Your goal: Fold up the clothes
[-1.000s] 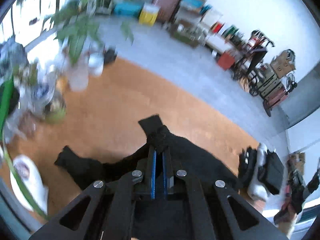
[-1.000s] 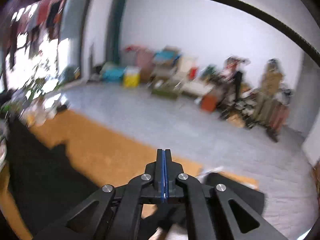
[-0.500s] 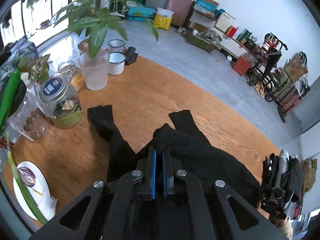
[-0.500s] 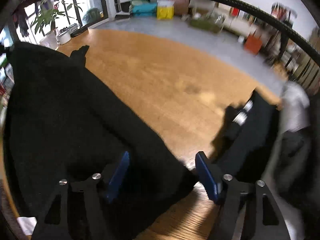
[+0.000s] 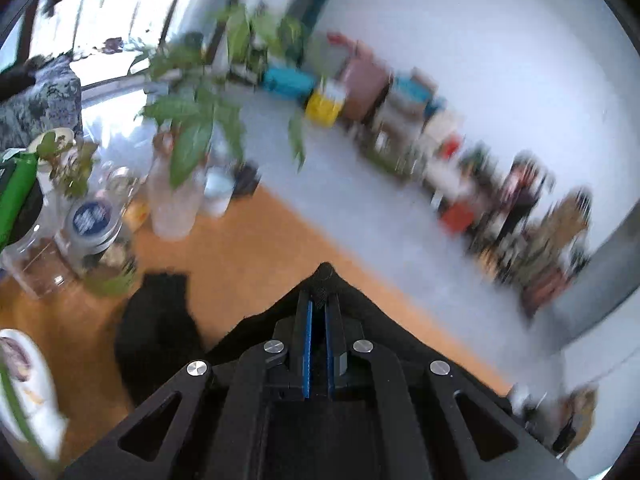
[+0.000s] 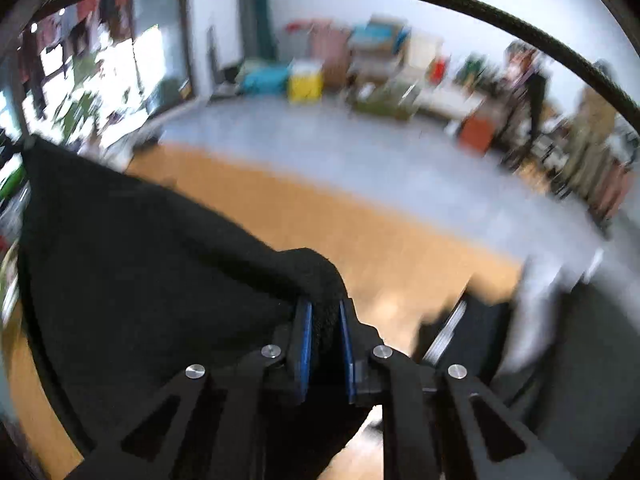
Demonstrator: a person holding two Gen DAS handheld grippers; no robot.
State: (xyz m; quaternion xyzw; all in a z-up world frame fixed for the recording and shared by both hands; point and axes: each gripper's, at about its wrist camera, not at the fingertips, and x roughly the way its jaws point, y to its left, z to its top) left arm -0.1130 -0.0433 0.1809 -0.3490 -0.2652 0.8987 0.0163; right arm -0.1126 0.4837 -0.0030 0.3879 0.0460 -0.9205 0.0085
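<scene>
Over the wooden bench [image 5: 248, 248] | left gripper [image 5: 318, 308] is pinching black garment [image 6: 132, 264], a fold peaking at 12 o'clock | right gripper [image 6: 324, 312], jaws just closing, is clamping its bunched edge | cloth spreading toward 9 o'clock

Black garment [image 6: 132, 264] — matt, coarse knit cloth; table [image 5: 240, 240] — smooth wood.

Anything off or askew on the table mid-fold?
Nothing spilled or damaged. The black garment is bunched, pinched in both the left gripper and right gripper, whose jaws just closed on it. Jars stand upright on the wooden table.
</scene>
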